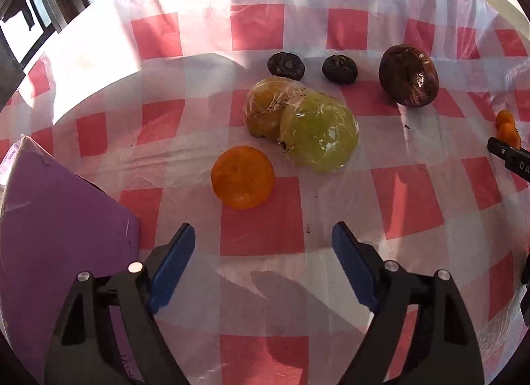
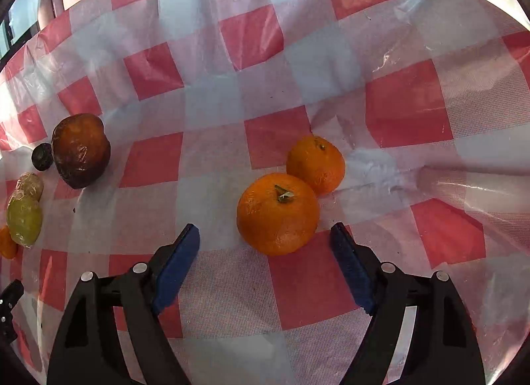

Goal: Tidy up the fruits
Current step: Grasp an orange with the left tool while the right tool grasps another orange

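No legible writing is seen. Both left tongs (image 1: 263, 241) and right tongs (image 2: 265, 241) are spread wide, nothing gripped; an orange (image 2: 278, 213) lies just ahead.

Two touching oranges (image 2: 278, 214) seen at right, wrapped green fruit (image 1: 319, 133) centre, dark fruit (image 1: 409, 76) beyond

Red-and-white checked tablecloth (image 1: 285, 30), orange mandarin (image 1: 242, 177), yellow-green wrapped fruit (image 1: 319, 131), dark brown fruit (image 1: 409, 76), purple box (image 1: 49, 219) lower left
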Action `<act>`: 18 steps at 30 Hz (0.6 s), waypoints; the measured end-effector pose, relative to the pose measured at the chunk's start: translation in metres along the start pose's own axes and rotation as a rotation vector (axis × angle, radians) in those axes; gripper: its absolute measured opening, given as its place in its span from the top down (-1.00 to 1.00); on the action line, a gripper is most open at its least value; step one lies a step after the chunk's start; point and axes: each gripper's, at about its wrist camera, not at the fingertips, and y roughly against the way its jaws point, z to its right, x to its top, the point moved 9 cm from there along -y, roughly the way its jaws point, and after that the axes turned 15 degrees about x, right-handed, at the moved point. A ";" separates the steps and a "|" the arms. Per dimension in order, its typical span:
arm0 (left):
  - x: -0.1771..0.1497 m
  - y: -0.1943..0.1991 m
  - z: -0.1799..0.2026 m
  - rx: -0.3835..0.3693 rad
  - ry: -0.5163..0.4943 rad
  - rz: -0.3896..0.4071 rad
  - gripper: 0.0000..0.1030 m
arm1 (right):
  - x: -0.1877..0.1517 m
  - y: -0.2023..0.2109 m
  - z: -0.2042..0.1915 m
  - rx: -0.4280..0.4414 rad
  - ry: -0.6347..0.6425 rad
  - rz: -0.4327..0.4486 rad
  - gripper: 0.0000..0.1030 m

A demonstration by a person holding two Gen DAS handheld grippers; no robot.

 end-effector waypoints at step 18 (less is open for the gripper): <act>0.036 -0.027 0.003 -0.031 0.075 0.007 0.21 | 0.006 -0.003 0.005 0.044 -0.025 0.033 -0.16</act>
